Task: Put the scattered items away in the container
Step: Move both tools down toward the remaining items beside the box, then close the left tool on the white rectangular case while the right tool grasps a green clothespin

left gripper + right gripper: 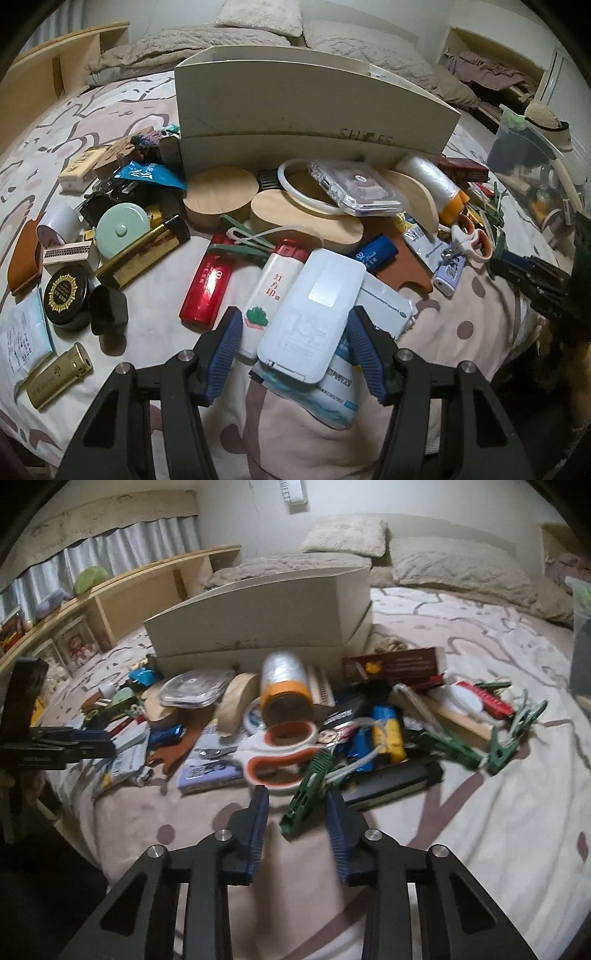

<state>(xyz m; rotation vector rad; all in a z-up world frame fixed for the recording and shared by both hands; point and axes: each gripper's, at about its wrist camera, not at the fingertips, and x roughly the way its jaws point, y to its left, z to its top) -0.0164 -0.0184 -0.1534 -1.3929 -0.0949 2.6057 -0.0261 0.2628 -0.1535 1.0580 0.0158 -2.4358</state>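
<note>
i'm seeing my left gripper (295,328) spread around the white case (314,314); my right gripper (297,812), also spread, is flanking the green clip (306,790).

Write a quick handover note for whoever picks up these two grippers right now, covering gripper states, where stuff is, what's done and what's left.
Left gripper: open, straddling the white flat case; jaws not visibly pressing it.
Right gripper: open, the green clothespin lies between its fingers, not gripped.
The white box stands on the bed behind the pile; its inside is not visible.
Done: cannot confirm anything is stored.
Left: nearly everything, including the scissors, red lighter and plastic-film roll.
</note>
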